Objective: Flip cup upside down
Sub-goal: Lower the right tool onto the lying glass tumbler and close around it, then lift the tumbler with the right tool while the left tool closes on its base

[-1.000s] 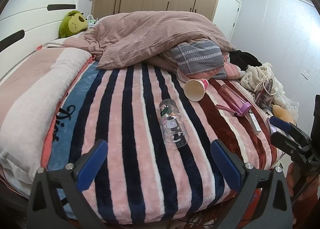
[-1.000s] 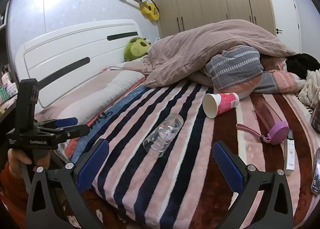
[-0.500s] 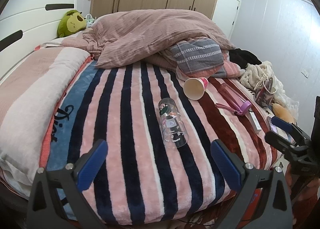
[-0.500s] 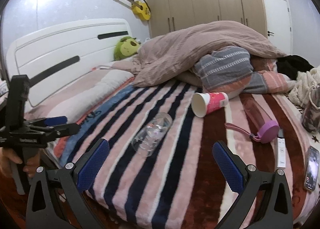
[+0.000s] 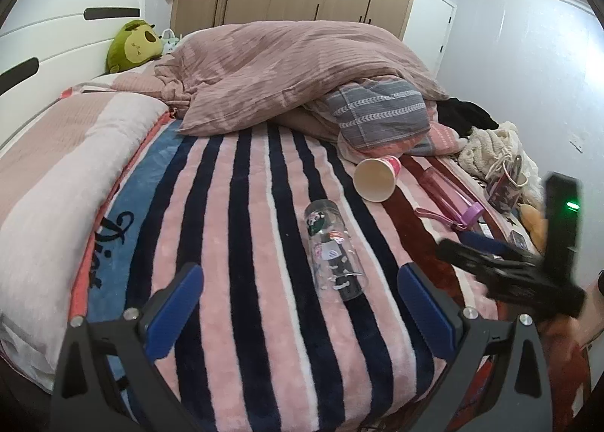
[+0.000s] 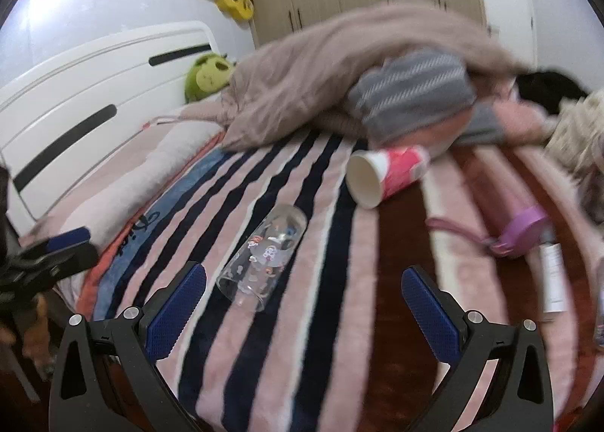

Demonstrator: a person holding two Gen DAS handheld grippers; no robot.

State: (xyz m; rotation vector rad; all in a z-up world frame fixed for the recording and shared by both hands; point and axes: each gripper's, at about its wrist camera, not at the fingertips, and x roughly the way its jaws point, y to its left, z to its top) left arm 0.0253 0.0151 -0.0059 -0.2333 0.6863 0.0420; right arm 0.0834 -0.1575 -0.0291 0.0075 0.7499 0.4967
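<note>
A clear glass cup point(image 5: 334, 249) with cartoon prints lies on its side on the striped blanket, mouth toward me; it also shows in the right wrist view point(image 6: 264, 252). A pink paper cup point(image 5: 377, 179) lies on its side farther back, also in the right wrist view point(image 6: 385, 173). My left gripper point(image 5: 300, 307) is open and empty, short of the glass cup. My right gripper point(image 6: 304, 309) is open and empty, just right of the glass cup's mouth. The right gripper's body shows in the left wrist view point(image 5: 509, 273).
A striped blanket point(image 5: 241, 228) covers the bed. A heaped pink duvet point(image 5: 294, 65) and grey pillow point(image 5: 377, 111) lie behind the cups. A purple-lidded bottle point(image 5: 449, 198), a white remote point(image 6: 553, 273) and a mug point(image 5: 504, 188) lie to the right. A white headboard point(image 6: 94, 92) stands left.
Both grippers have moved forward over the bed toward the glass cup, which looms larger. The right gripper has swung in closer to the left one. Both stay open; the cups have not moved.
</note>
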